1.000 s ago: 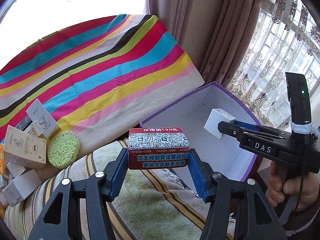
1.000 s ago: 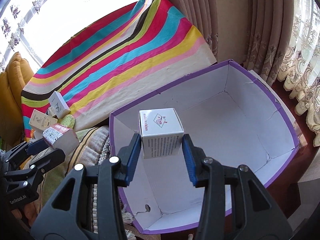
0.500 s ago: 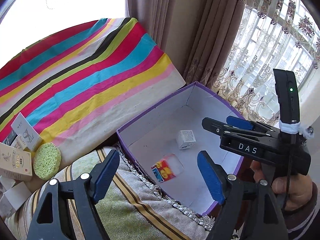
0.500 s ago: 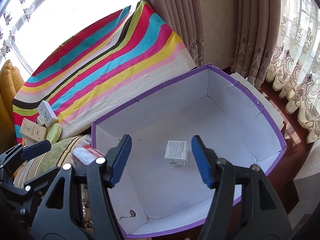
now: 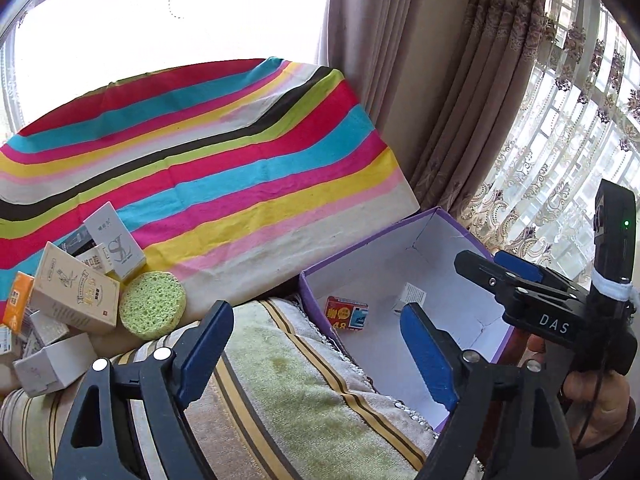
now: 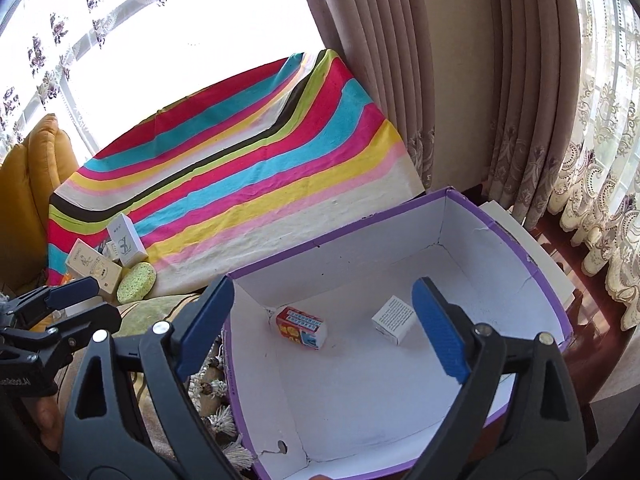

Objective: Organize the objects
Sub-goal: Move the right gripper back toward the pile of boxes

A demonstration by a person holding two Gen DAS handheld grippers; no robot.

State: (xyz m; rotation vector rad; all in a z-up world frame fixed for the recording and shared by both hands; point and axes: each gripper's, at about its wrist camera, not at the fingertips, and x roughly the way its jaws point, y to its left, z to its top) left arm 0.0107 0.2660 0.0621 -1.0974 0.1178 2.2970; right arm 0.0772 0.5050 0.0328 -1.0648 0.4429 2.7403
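- The purple-rimmed box [image 6: 496, 224] is my landmark: it stands open-topped beside the cushioned seat, white inside, and I judge it the collecting bin for this tidy-up.
- The red printed carton [image 6: 301, 327] lies on the box floor near the wall nearest the seat; the small white carton [image 6: 394, 319] lies on the same floor further from that wall, the two apart and not touching.
- My right hand-held gripper [image 6: 324, 324] hangs over the box mouth, its jaws opening and nothing between the blue pads; the white carton sits below, free of them.
- My left hand-held gripper [image 5: 316, 348] is over the seat edge just outside the box, jaws likewise opening and bare, so both loads are released.
- Beyond the box, on the striped cloth [image 5: 224, 168], the unsorted pile waits: a tan carton [image 5: 76, 294], a white lettered carton [image 5: 116, 240], a round green sponge [image 5: 152, 305], a plain white box [image 5: 54, 364] and an orange packet [image 5: 16, 298], crowded together and touching.
- I reckon two items are stowed and most remain, so the next reach belongs at that pile; the sponge, soft and at the pile's edge nearest the box, looks the easiest pick.
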